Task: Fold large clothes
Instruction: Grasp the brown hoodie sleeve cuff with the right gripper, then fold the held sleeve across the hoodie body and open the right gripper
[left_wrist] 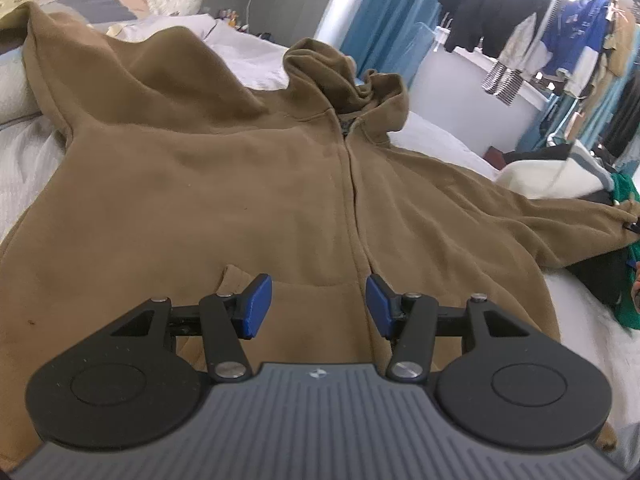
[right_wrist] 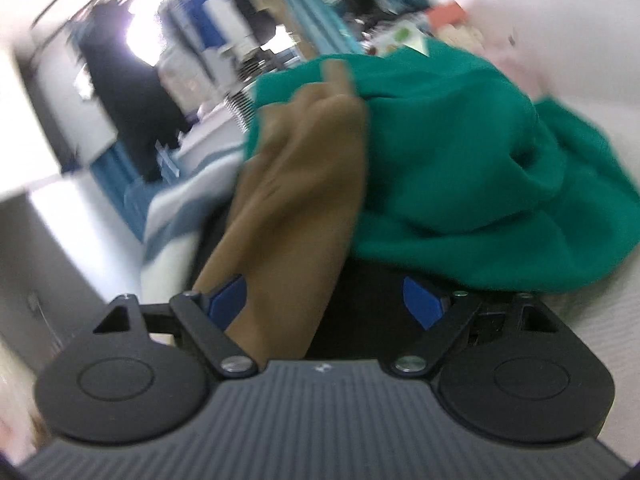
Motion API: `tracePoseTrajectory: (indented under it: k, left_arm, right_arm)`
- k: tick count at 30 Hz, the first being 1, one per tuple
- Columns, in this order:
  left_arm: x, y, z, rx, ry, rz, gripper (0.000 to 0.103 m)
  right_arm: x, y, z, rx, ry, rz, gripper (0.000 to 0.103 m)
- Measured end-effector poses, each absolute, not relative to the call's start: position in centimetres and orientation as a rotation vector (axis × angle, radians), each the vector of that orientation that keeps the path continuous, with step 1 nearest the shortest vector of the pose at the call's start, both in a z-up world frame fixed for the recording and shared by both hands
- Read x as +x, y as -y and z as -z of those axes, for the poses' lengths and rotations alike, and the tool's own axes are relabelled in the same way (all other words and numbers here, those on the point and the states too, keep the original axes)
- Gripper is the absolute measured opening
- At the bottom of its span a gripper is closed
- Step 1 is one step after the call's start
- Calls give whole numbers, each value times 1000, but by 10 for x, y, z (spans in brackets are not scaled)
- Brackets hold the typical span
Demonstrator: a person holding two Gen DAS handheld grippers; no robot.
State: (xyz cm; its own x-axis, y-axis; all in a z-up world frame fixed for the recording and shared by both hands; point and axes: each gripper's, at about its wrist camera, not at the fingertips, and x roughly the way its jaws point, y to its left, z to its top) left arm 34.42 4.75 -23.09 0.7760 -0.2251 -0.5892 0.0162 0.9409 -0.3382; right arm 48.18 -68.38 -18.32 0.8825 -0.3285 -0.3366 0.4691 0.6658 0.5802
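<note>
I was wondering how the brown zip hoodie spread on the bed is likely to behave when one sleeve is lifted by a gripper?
The brown hoodie will probably be floppy: its hood is already slumped in folds. The fabric looks thick and fleecy, so it is likely heavyish and should grip rather than slip. The sleeve reaching toward the green garment would likely drag the body along.

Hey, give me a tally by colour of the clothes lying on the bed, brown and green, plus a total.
Brown: 1, the brown hoodie, spread flat
Green: 1, the green garment, bunched at the sleeve end
Total: 2
</note>
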Motion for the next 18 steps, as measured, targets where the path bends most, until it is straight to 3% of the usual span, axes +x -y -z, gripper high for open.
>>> tracePoseTrajectory:
  k: [4, 6, 9, 13, 15, 18]
  left_arm:
    - [355, -43, 235, -338, -686, 123, 58]
    - [359, -41, 235, -341, -690, 124, 58]
    - [358, -37, 232, -345, -683, 134, 58]
    - [352, -38, 224, -341, -650, 147, 58]
    - [347, -42, 222, -354, -637, 155, 58]
    - [340, -46, 219, -362, -616, 172, 58]
  right_arm:
    - [499, 702, 193, 764, -180, 406, 84]
    - [503, 699, 189, 727, -177, 408, 64]
    - [502, 672, 175, 572, -178, 456, 44]
    - [490, 662, 156, 557, -185, 511, 31]
    - [486, 655, 145, 558, -199, 521, 18]
    - [489, 626, 120, 395, -218, 530, 14]
